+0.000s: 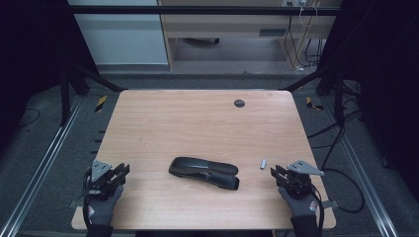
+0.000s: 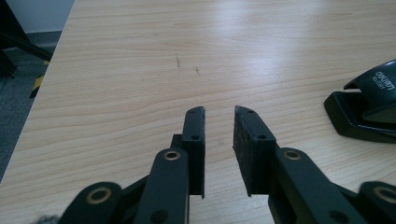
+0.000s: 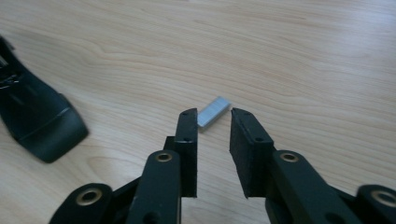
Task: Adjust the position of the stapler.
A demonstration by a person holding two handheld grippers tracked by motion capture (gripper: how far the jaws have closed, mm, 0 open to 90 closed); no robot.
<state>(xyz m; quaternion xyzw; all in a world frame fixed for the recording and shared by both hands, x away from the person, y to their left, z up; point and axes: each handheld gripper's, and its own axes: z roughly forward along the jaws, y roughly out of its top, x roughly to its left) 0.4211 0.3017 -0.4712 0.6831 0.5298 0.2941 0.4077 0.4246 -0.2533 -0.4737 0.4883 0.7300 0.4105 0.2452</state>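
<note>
One black stapler [image 1: 203,173] lies flat near the middle of the table's near edge, its length running left to right and slanting a little toward the near right corner; in the left gripper view its branded nose [image 2: 369,109] sits off to the side, well apart from the fingers. One small silver strip of staples [image 1: 263,163] lies to the stapler's right, closer to the right edge, apart from the stapler and just ahead of the right gripper [image 1: 276,174]. In the right gripper view the strip [image 3: 213,112] lies on the wood just beyond the fingertips [image 3: 188,122], lined up with the gap between them, which suggests this gripper is aimed to pick it up for loading. Its fingers stand partly open with nothing between the pads. The left gripper [image 1: 120,173] rests near the left edge, toward the near left corner, pointed inward at the stapler; its fingers [image 2: 195,135] also stand partly open and empty, probably waiting to steady or open the stapler. Two gloved hands, two grippers, one stapler, one staple strip. A single dark round grommet [image 1: 239,103] sits near the far edge of the table [image 1: 188,123], well away from the work.
</note>
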